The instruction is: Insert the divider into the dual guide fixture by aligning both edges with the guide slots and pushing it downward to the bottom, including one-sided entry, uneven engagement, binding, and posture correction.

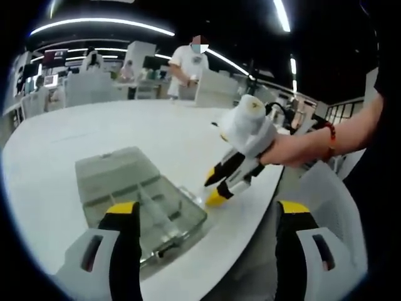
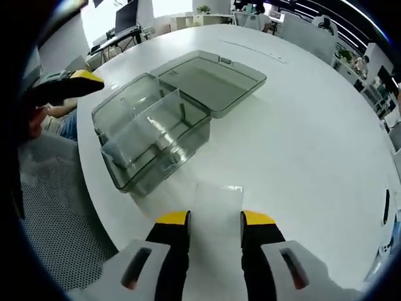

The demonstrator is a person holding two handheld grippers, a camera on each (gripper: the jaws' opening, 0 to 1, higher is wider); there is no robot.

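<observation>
A clear plastic box (image 2: 135,160) with inner partitions stands near the table edge, its lid (image 2: 210,78) folded open behind it. The clear divider (image 2: 217,195) lies flat on the white table just in front of the box. My right gripper (image 2: 215,221) has its jaws against the divider's two side edges, low at the tabletop. In the left gripper view a hand holds the right gripper (image 1: 215,188), tips down beside the box (image 1: 135,188). My left gripper (image 1: 208,212) hovers wide open over the box's near corner with nothing in it; the left gripper (image 2: 66,84) also appears beside the box.
The round white table (image 1: 81,125) ends close to the box (image 2: 94,188). A mesh chair (image 2: 53,219) sits below that edge and a white chair (image 1: 329,188) stands on the right. A person (image 1: 190,66) stands at desks far behind.
</observation>
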